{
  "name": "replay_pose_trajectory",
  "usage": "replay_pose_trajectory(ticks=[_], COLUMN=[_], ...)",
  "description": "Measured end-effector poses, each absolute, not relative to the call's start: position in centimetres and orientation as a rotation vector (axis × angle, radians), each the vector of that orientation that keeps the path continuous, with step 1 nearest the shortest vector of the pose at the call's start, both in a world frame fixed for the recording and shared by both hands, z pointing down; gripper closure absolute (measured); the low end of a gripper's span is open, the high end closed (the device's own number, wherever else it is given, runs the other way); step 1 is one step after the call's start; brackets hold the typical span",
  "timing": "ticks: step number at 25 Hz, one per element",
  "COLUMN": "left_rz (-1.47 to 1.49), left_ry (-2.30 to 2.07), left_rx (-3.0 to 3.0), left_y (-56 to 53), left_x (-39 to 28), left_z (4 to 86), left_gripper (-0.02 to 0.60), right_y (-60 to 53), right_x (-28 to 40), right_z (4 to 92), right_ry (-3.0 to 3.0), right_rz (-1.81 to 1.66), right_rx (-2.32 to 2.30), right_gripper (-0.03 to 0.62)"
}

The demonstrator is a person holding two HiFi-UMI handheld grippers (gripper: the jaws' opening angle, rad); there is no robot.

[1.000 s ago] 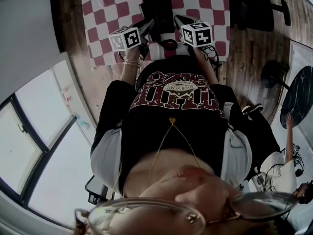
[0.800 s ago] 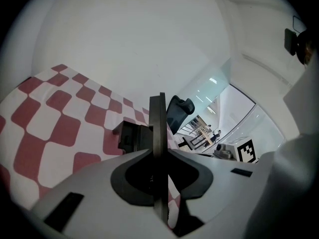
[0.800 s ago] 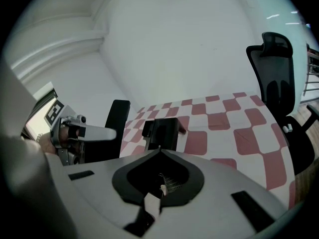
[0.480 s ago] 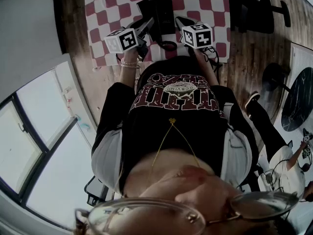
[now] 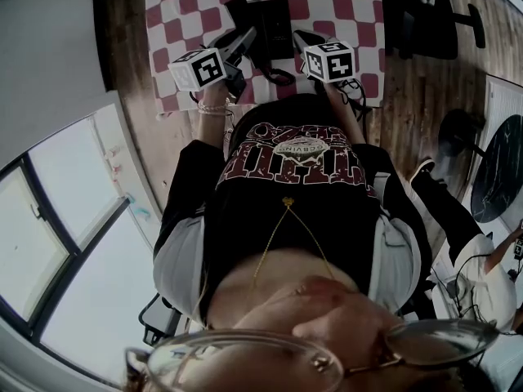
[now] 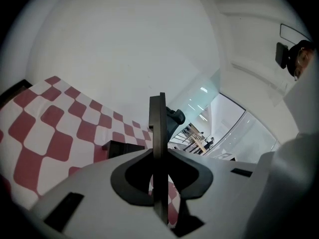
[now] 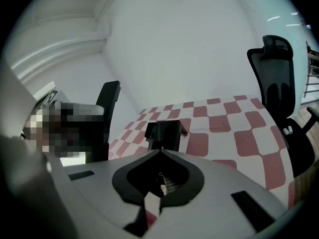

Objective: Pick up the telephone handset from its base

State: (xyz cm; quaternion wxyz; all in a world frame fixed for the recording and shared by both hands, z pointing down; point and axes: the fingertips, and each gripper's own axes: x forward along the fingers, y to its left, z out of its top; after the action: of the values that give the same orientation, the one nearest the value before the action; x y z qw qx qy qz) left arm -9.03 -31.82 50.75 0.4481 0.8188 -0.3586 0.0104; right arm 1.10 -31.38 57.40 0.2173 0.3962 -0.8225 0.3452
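Telephone handset (image 5: 239,15) now sits higher than a second ago, tilted up at the left edge of the telephone base (image 5: 274,24). The left gripper (image 5: 243,41) has risen and its fingers pinch the handset. The right gripper (image 5: 304,37) stayed near the base on the checkered counter (image 5: 176,15). Its fingers are hard to make out, and the left gripper partly hides the handset.

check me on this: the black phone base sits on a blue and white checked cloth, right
Not quite: the cloth is red and white checked, not blue and white. The black phone base does sit on it, as the right gripper view shows.
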Motion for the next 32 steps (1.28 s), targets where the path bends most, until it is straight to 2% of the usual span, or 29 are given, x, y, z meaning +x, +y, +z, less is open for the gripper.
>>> replay_pose_trajectory(ticks=[32], left_rz=[-0.134], left_ry=[-0.844], left_rx=[2.205], left_y=[-32.5], left_x=[-9.2], left_z=[40.3], left_gripper=[0.500], right_y=[-32.1], right_x=[1.2], right_z=[56.4], right_ry=[-2.297], right_rz=[0.945], right_rx=[1.115], right_gripper=[0.577])
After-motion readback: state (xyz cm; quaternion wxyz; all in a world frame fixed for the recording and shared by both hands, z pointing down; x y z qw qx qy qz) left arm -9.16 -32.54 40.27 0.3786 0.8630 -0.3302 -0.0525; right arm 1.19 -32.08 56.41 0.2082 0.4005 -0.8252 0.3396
